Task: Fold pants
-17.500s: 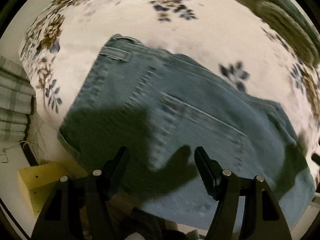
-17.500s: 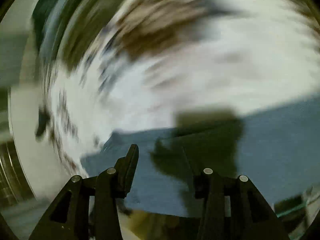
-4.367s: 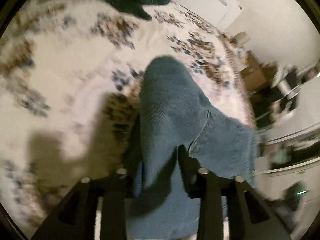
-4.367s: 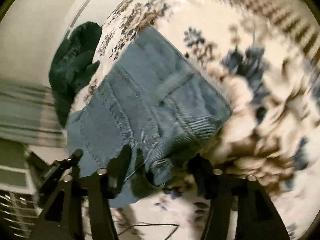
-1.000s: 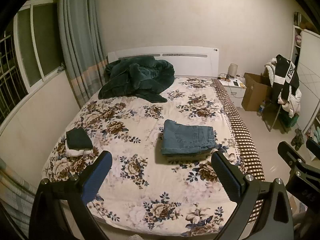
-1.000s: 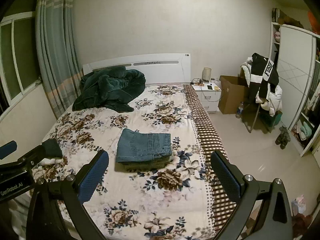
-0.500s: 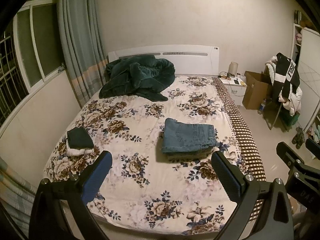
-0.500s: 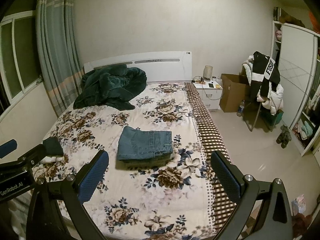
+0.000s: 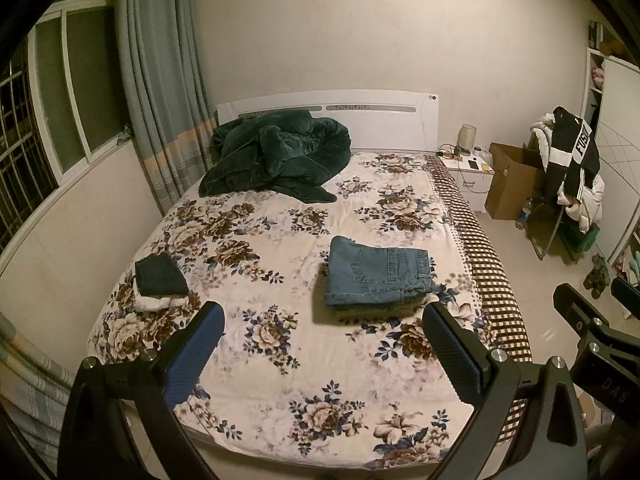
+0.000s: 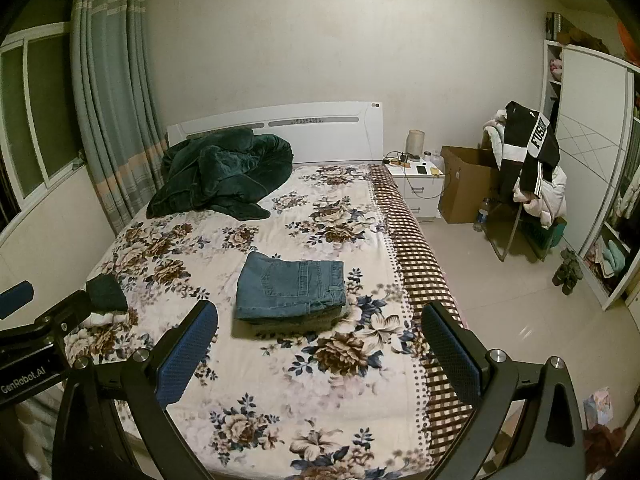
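- Left wrist view: jeans (image 9: pixel 378 276) lie folded on the bed (image 9: pixel 280 360), barely shifted since a moment ago.
- Left gripper (image 9: pixel 324 330) and right gripper (image 10: pixel 320 326) both gape empty, well back; folding looks finished.

The floral bed (image 9: pixel 280 360) carries folded jeans (image 9: pixel 376 276), a green blanket (image 9: pixel 276 156) and a clothes stack (image 9: pixel 160 282).

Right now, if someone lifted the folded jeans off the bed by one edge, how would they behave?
The folded jeans show several stacked layers, so they would probably sag and unfold rather than stay flat. Denim looks thick, so likely fairly heavy for their size. On the floral bedsheet they would likely drag, not slide freely.
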### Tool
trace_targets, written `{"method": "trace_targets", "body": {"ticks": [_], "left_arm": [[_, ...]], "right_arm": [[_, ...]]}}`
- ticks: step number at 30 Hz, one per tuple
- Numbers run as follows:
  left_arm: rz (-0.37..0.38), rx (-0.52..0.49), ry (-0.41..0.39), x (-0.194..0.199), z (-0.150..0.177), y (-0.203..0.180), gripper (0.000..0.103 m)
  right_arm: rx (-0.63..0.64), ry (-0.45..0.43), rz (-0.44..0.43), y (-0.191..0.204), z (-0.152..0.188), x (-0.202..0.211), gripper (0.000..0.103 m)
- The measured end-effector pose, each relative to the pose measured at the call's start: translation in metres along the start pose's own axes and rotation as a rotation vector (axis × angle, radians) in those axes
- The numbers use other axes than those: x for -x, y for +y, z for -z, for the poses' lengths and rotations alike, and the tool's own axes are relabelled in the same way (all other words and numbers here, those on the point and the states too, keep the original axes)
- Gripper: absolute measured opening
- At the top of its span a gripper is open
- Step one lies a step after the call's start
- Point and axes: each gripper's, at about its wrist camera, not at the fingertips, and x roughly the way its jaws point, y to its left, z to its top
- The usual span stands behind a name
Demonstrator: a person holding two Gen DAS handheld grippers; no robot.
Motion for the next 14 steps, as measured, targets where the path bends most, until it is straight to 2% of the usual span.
{"method": "trace_targets", "body": {"ticks": [14], "left_arm": [[0.006, 0.0, -0.005, -0.0001, -0.0001, 0.0016, 0.101]], "right_arm": [[0.0, -0.001, 0.0, 0.0006, 0.0016, 0.0001, 0.103]]}}
